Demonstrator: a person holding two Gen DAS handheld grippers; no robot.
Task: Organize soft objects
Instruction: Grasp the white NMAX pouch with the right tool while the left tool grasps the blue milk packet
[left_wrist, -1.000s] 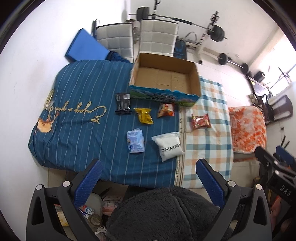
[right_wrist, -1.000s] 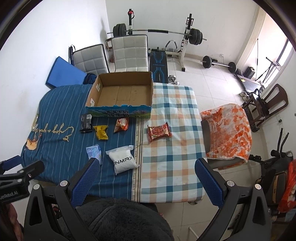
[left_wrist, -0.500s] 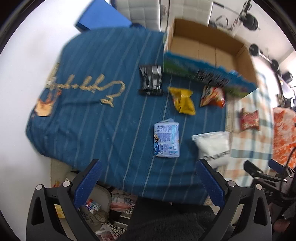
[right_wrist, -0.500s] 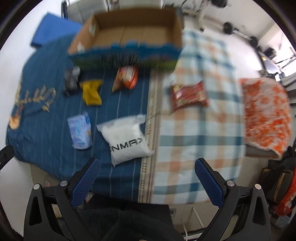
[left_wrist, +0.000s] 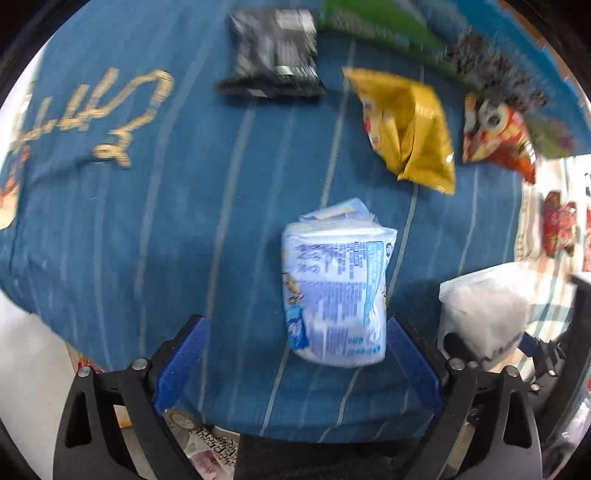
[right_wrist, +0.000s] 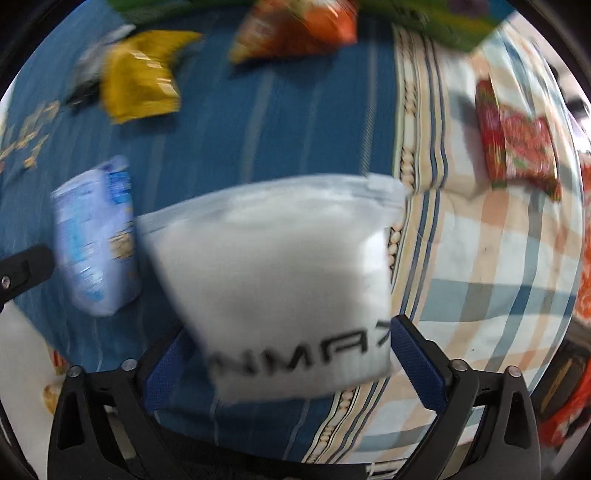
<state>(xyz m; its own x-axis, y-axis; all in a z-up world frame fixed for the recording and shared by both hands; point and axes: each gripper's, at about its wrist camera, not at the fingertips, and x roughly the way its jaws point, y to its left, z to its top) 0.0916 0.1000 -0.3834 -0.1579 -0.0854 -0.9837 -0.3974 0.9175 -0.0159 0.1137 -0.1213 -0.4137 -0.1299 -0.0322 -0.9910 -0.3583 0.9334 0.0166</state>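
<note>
Surface under a blue striped cloth (left_wrist: 166, 229), with a checked cloth (right_wrist: 498, 258) beside it on the right. All views motion-blurred.

White pouch (right_wrist: 280, 273), largest item, lettered in black, lies on the blue cloth at the seam with the checked cloth. Right claw (right_wrist: 293, 360) released, spread wide; the pouch's near end sits between its fingers, the right finger close by the pouch's corner. Contact cannot be judged through the blur.

Light blue printed pack (left_wrist: 336, 288) lies just left of the white pouch. Left claw (left_wrist: 297, 363) released, fingers spread; the pack's near end lies between them, close to the right finger (left_wrist: 413, 365), well apart from the left one.

Farther off on the blue cloth: yellow snack bag (left_wrist: 406, 125), black packet (left_wrist: 273, 55) to its left, orange-red snack bag (left_wrist: 498, 136) to its right. Red packet (right_wrist: 517, 136) lies alone on the checked cloth.

Box (left_wrist: 388, 26) at the far edge, only its printed green-blue side showing; interior out of view, contents cannot be told.
</note>
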